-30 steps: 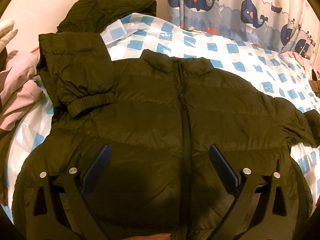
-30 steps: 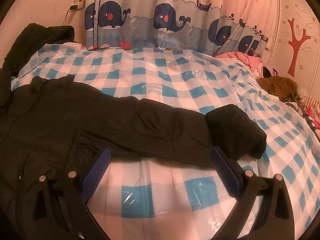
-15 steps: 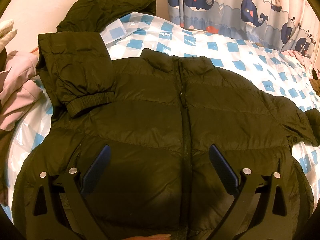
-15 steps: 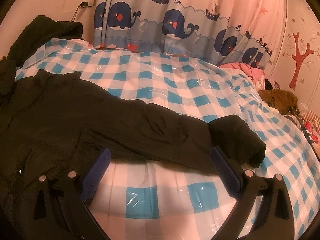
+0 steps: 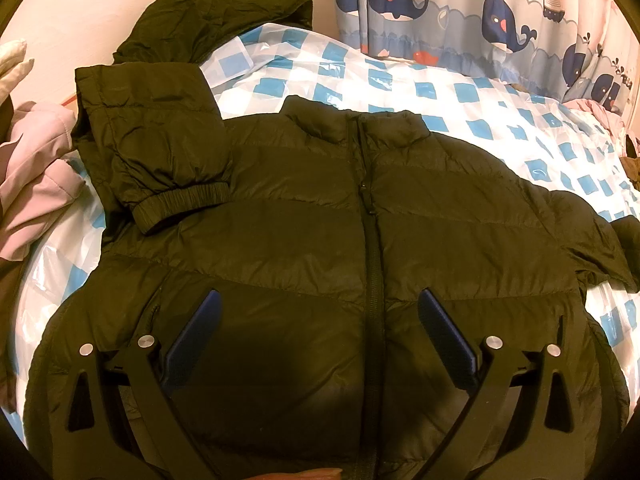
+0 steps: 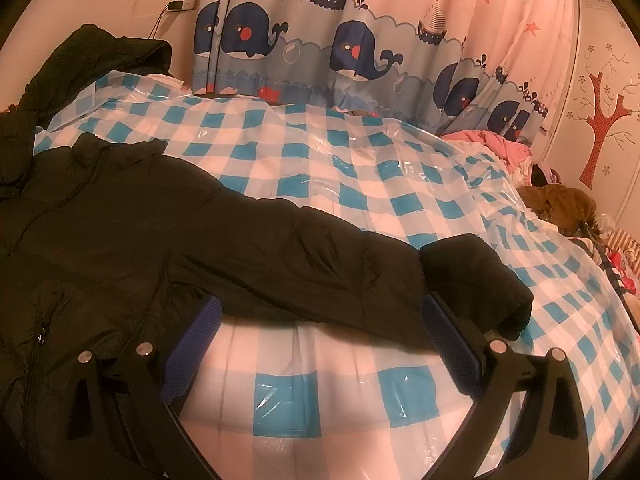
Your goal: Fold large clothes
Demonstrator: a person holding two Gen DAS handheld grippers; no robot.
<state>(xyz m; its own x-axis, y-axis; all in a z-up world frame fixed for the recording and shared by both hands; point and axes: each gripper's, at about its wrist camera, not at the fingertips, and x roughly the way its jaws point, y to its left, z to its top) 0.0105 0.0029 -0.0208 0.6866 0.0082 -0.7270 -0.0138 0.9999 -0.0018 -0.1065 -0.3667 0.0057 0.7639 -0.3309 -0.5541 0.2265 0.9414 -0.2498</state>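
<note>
A blue-checked plastic sheet (image 6: 360, 184) covers what seems a bed, bearing the dark jacket (image 5: 320, 240).

We see a blue-and-white checked plastic sheet (image 6: 360, 184) spread over the bed; behind it hangs a curtain (image 6: 360, 40) printed with whales and sailboats; a plug and cable (image 6: 176, 4) sit at the wall socket; a red tree decal (image 6: 600, 120) marks the right wall; pink clothes (image 5: 36, 184) lie heaped at the left edge
</note>
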